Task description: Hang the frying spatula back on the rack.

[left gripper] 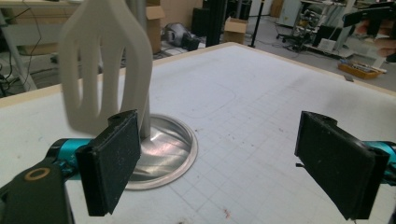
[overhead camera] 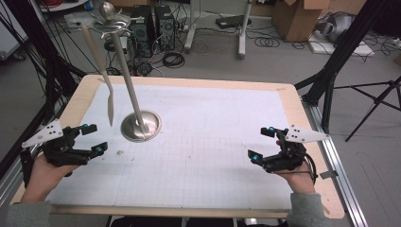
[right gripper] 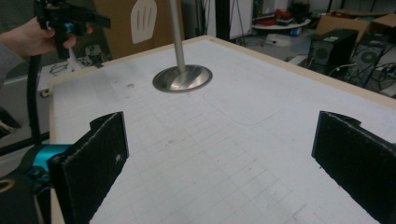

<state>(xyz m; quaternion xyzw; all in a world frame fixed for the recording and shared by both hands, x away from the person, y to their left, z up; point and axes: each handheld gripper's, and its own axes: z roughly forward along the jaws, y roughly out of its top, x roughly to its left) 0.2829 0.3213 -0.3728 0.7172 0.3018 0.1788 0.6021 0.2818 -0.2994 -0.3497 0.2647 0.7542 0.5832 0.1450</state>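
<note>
1. We have both grippers low over the gridded mat [overhead camera: 213, 161], apart from each other: the left gripper [overhead camera: 92, 139] near the stand's round steel base [overhead camera: 140, 126], the right gripper [overhead camera: 261, 144] off to the far side.
2. Both have their jaws spread wide with nothing between them.
3. The white slotted spatula [overhead camera: 101, 71] hangs from the top of the utensil stand [overhead camera: 125, 61], its blade just beyond our left gripper.
4. We judge this the approach step: next we should raise the left gripper, set the jaws either side of the blade or handle, close gently, then lift it off its hook.
</note>
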